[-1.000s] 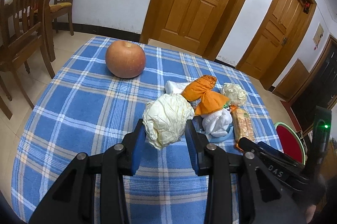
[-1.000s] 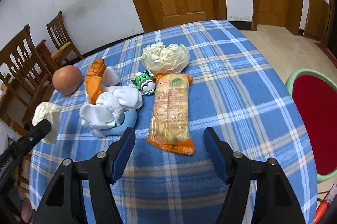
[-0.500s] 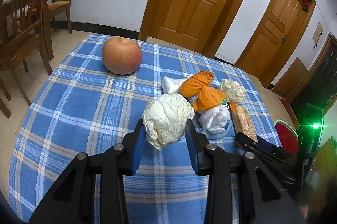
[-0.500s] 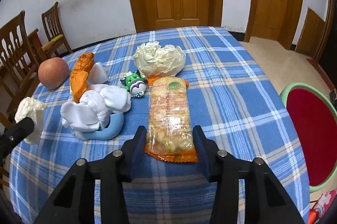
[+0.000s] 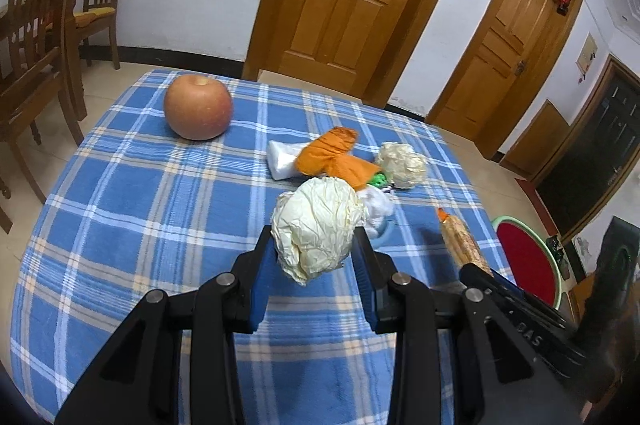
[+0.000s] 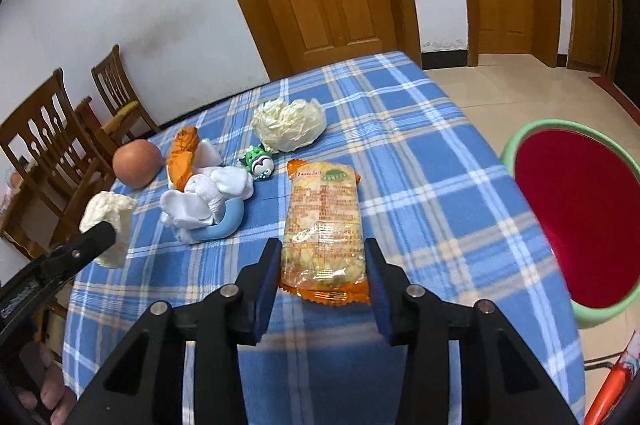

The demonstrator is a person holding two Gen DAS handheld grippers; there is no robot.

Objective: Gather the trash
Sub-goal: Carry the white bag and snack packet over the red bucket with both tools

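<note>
Squeezing a crumpled paper ball (image 5: pixel 316 229) in the left gripper (image 5: pixel 314 249), with the jaws pressed into both its sides. Holding it up above the blue checked table (image 5: pixel 120 209), not on it. Very light and soft, probably. Squashes easily, so no need to press hard.

Pinching a snack packet (image 6: pixel 324 225) in the right gripper (image 6: pixel 322 265), jaws tight on its two long edges near the orange bottom end. Looks lifted a little off the cloth, seen from the left camera. Shiny plastic wrap, so likely slippery. Crunchy food inside, by the look of it, so easy to break. Better to hold it firmly across the middle, but not crush it.

More to pick up: a second paper ball (image 6: pixel 289 123) lying on the table past the packet, near a small green toy (image 6: pixel 260 163). Soft and light too, most likely; best grabbed around its fat middle.

Not trash, it seems: the apple (image 5: pixel 198 111) and the white socks (image 6: pixel 204 197).

Beside the table, a red tub with a green rim (image 6: pixel 516 141). Maybe the place for the trash.
</note>
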